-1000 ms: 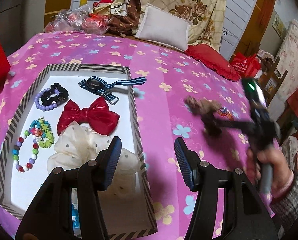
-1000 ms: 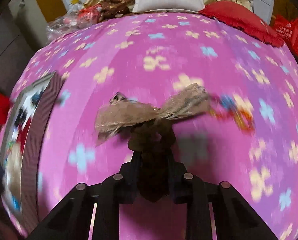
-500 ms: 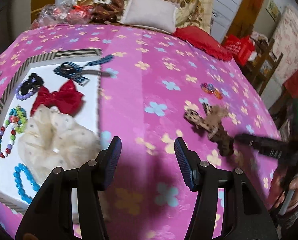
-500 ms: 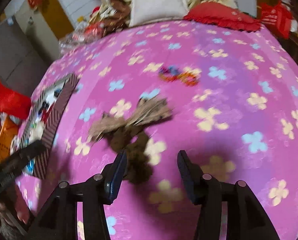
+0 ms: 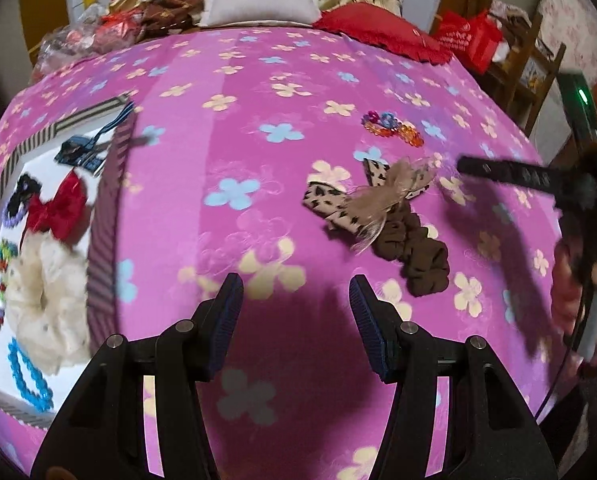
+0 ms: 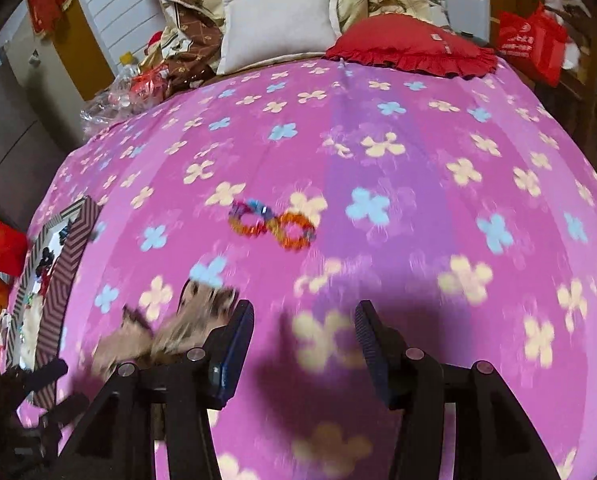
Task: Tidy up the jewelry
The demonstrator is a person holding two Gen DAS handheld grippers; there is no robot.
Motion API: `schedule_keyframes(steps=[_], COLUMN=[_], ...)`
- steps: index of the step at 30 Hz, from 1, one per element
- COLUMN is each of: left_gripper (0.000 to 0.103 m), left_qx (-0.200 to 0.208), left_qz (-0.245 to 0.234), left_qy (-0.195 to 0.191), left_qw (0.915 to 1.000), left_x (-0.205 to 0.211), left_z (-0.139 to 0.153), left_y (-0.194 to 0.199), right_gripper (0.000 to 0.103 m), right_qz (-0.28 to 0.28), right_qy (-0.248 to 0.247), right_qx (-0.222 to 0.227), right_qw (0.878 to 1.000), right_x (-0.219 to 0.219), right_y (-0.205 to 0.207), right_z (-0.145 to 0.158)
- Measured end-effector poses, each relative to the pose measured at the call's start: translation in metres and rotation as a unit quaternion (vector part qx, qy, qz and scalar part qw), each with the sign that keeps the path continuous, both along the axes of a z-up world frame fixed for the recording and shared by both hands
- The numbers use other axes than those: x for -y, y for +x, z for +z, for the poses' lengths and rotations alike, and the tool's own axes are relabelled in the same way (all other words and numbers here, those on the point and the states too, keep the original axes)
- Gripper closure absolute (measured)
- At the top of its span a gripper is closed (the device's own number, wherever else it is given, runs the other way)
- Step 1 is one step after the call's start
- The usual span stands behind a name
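My right claw [image 6: 304,340] is released and empty; the leopard-bow scrunchie [image 5: 382,222] lies on the pink bed cover [image 5: 258,152], just left of it. My left claw [image 5: 296,320] gapes empty too, the scrunchie ahead to its right.

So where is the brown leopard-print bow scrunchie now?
The brown scrunchie lies loose on the pink bedspread, right of the striped tray, just below the colourful bead rings.

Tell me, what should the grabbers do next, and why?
Probably the open left gripper should reach for the brown leopard-print bow scrunchie. It lies loose on the pink flowered cloth, outside the striped box, and the open right gripper holds nothing.
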State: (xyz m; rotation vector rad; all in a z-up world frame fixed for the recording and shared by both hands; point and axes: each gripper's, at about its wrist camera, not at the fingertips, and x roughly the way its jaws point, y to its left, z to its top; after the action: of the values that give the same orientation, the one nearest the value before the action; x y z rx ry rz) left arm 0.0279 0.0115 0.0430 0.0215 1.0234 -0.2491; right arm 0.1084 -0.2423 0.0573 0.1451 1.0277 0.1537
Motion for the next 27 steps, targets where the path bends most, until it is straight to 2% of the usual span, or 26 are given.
schedule_keyframes(steps=[6, 9, 14, 15, 16, 19, 23, 24, 25, 26, 27], left_gripper=[0.048, 0.048, 0.045, 0.041, 0.04, 0.04, 0.04, 0.044, 0.054, 0.081, 0.085], left_qx=[0.004, 0.009, 0.023, 0.025, 0.024, 0.002, -0.022, -0.025, -0.027, -0.034, -0.041], left_qz=[-0.015, -0.026, -0.071, -0.086, -0.096, -0.124, -0.135, -0.137, -0.144, -0.155, -0.158], left_qy=[0.018, 0.007, -0.029, -0.033, -0.034, -0.033, -0.023, -0.015, -0.01, -0.024, -0.034], left_qw=[0.9997, 0.9996, 0.9967, 0.9954, 0.9945, 0.9917, 0.9904, 0.9901, 0.9892, 0.9871, 0.9861], left_x=[0.017, 0.023, 0.039, 0.044, 0.049, 0.062, 0.071, 0.075, 0.078, 0.079, 0.078], left_z=[0.002, 0.005, 0.007, 0.005, 0.003, -0.009, -0.022, -0.024, -0.025, -0.025, -0.024], left_y=[0.018, 0.028, 0.049, 0.054, 0.058, 0.071, 0.077, 0.075, 0.072, 0.069, 0.067], right_gripper=[0.053, 0.052, 0.053, 0.055, 0.065, 0.085, 0.088, 0.089, 0.095, 0.095, 0.095], right_qz=[0.027, 0.037, 0.046, 0.048, 0.049, 0.051, 0.044, 0.039, 0.035, 0.03, 0.026], right_qy=[-0.011, -0.03, -0.051, -0.056, -0.059, -0.065, -0.044, -0.039, -0.033, -0.025, -0.02], right_qx=[-0.004, 0.0, 0.001, 0.005, 0.006, 0.005, -0.006, -0.006, -0.007, -0.007, -0.007], right_qw=[1.0, 0.999, 0.998, 0.997, 0.997, 0.997, 0.998, 0.998, 0.999, 0.999, 0.999], right_x=[-0.012, -0.019, -0.025, -0.025, -0.026, -0.026, -0.018, -0.016, -0.014, -0.01, -0.01], right_y=[0.046, 0.06, 0.073, 0.074, 0.074, 0.074, 0.069, 0.067, 0.065, 0.061, 0.058], right_z=[-0.009, -0.016, -0.029, -0.03, -0.03, -0.029, -0.027, -0.025, -0.024, -0.022, -0.02])
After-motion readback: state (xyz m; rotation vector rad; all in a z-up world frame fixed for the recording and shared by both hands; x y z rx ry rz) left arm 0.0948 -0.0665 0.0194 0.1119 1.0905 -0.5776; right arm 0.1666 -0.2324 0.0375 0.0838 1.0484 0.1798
